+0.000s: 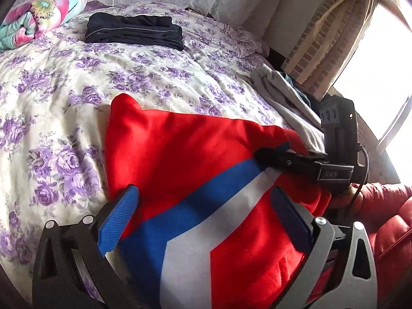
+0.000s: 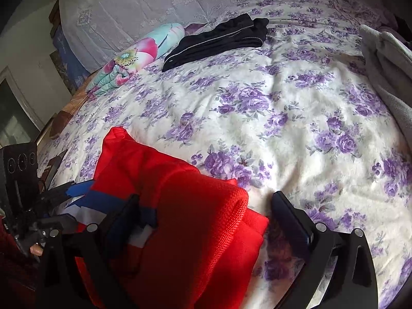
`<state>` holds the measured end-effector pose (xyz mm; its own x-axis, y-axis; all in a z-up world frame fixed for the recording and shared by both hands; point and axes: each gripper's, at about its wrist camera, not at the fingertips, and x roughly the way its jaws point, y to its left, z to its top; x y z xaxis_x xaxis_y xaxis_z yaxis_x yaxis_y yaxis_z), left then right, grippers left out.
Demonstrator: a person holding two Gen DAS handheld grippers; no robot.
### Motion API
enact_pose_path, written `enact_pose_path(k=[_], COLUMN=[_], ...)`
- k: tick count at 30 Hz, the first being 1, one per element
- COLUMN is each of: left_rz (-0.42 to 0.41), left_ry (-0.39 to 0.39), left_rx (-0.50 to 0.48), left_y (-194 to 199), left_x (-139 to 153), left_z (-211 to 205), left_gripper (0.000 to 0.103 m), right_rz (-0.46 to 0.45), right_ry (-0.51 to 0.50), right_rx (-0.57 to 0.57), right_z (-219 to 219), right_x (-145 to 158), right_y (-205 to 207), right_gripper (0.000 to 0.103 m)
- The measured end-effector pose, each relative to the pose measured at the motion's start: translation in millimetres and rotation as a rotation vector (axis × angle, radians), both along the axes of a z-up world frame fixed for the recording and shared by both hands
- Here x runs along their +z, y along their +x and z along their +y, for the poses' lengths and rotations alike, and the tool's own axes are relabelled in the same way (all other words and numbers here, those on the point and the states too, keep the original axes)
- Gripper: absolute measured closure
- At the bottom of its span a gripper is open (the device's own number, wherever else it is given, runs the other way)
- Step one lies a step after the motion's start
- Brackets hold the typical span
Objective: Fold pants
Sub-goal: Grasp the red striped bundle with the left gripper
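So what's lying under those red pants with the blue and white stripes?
The red pants with blue and white stripes lie on a bedspread printed with purple flowers, which shows all around them. Whatever sits directly beneath the fabric is covered, so nothing else can be confirmed.

Red pants [image 1: 185, 149] with blue-white stripe, folded, on bed

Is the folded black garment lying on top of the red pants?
No, the black garment lies apart on the floral bedspread near the pillows, well beyond the red pants.
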<state>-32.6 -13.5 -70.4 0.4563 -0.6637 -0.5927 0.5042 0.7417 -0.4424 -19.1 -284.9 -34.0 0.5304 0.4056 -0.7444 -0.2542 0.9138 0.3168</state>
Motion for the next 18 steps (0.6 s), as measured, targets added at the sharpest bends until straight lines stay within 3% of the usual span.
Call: enact_pose_path(k=[3,12,18], left_rz=[0.010,0.010,-0.023], left_ry=[-0.037,-0.040,0.070], left_rx=[-0.002,-0.002,0.013], left_y=[1,1,-3], left_x=[-1,-1,3], left_z=[4,4,-10], left_gripper=[0.004,0.004,0.004], right_rz=[0.000,0.001,0.002], right_ry=[-0.007,-0.003,0.020], right_rx=[-0.002,-0.002,-0.003], right_z=[-1,1,-2], right_x=[0,0,-1], right_y=[1,2,2], right_gripper=[0.003,0.003,0.003])
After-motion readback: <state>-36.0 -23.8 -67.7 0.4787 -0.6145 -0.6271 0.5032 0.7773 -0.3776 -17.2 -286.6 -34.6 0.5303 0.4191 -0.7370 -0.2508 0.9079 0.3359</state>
